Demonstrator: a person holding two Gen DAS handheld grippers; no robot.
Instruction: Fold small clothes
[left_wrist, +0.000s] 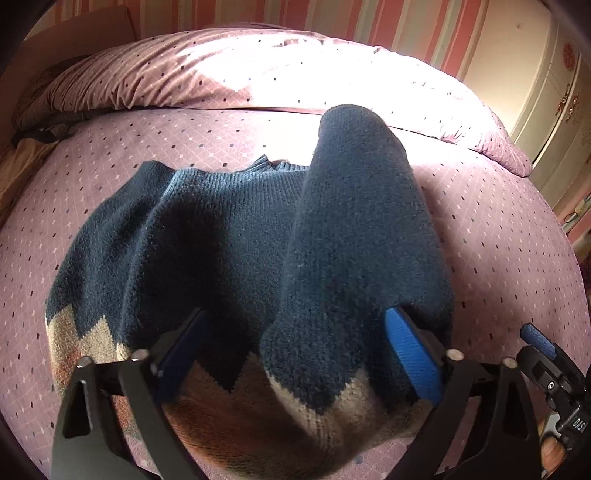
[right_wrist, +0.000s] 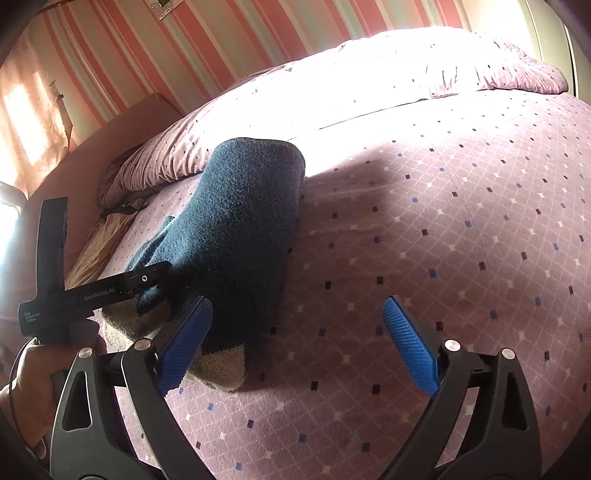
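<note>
A small navy knit sweater (left_wrist: 229, 236) with a tan and brown zigzag hem lies on the bed. Its right side is folded over into a raised roll (left_wrist: 362, 229), which also shows in the right wrist view (right_wrist: 236, 229). My left gripper (left_wrist: 295, 350) is open, its blue pads wide apart over the hem, with the roll's end between them. My right gripper (right_wrist: 295, 343) is open and empty over bare bedspread just right of the sweater, its left pad (right_wrist: 184, 347) close to the roll's hem end.
The mauve dotted bedspread (right_wrist: 443, 240) covers the bed. A folded duvet (left_wrist: 258, 74) lies along the far side in bright sun. A cream wardrobe (left_wrist: 554, 110) stands at the right. A striped wall is behind.
</note>
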